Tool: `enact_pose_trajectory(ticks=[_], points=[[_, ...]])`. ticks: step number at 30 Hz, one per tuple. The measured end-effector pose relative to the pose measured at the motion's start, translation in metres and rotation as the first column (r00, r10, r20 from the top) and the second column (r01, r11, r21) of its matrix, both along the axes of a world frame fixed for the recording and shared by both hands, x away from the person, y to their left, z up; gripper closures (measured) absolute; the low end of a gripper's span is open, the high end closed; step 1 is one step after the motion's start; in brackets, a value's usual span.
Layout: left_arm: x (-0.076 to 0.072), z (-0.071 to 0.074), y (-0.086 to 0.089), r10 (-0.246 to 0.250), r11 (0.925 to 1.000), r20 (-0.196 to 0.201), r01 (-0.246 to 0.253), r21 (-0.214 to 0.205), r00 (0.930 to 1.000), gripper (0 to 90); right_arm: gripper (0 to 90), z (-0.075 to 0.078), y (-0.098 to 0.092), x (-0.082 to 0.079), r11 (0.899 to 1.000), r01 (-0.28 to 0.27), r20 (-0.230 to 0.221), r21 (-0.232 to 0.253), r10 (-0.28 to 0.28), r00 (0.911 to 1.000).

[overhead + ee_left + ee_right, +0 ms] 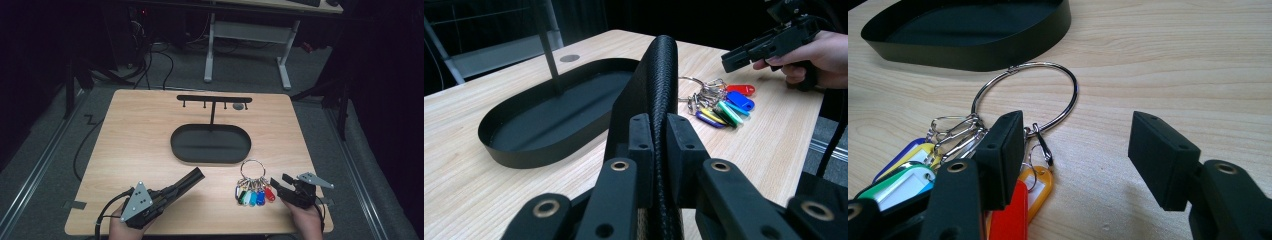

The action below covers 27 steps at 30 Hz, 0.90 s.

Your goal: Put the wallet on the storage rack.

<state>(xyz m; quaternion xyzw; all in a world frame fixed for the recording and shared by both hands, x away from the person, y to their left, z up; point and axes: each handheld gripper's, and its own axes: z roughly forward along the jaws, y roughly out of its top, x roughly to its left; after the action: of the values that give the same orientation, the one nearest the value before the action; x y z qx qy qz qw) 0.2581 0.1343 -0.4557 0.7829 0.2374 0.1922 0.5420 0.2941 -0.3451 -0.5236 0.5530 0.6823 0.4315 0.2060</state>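
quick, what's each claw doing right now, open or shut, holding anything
Left claw: shut on the black textured roll.
Right claw: open, holding nothing, set just beside the key ring on the table.

The left hand (116,226) comes in at the near left edge, wrapped round the left gripper (196,175), which lies low and slants far and to the right — its jaws are pressed together, pad against pad. The grey three-cornered plate (136,201) sits on top of it, and a cable (102,215) loops off near the wrist. At the near right, the right hand (306,217) holds the right gripper (278,182) pointing left, with its own grey plate (315,179) above — its jaws stand well apart, nothing pressed between the pads
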Motion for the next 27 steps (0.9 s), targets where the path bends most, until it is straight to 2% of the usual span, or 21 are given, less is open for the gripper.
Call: enact_pose_trajectory(ticks=[6, 11, 13, 20, 25, 27], points=[[0.002, -0.002, 0.000, 0.005, 1.0000, -0.026, -0.005, 0.007, 0.9997, 82.4, 39.8, 0.000, 0.000, 0.000, 1.000, -0.001, -0.001, 0.001, 0.001, 1.0000], [0.008, -0.008, 0.001, 0.013, 0.9999, -0.076, -0.012, 0.008, 0.9970, 82.3, 39.7, -0.001, 0.000, 0.001, 1.000, -0.005, 0.000, -0.001, 0.005, 1.0000], [0.010, -0.009, 0.003, 0.020, 0.9998, -0.088, -0.021, -0.003, 0.9959, 82.1, 39.7, -0.001, 0.000, 0.001, 1.000, -0.005, -0.001, -0.001, 0.005, 1.0000], [0.014, -0.011, 0.005, 0.049, 0.9986, -0.091, -0.051, -0.014, 0.9947, 80.5, 39.7, -0.001, 0.001, 0.001, 1.000, -0.010, -0.008, -0.004, 0.010, 0.9999], [0.017, -0.018, 0.003, 0.070, 0.9973, -0.094, -0.068, 0.027, 0.9931, 80.3, 39.7, -0.001, 0.001, 0.001, 1.000, -0.011, -0.008, -0.004, 0.011, 0.9999], [0.017, -0.020, 0.004, 0.067, 0.9977, -0.091, -0.066, 0.013, 0.9935, 82.9, 39.7, -0.002, 0.000, 0.001, 1.000, -0.010, -0.009, -0.004, 0.010, 0.9999]])
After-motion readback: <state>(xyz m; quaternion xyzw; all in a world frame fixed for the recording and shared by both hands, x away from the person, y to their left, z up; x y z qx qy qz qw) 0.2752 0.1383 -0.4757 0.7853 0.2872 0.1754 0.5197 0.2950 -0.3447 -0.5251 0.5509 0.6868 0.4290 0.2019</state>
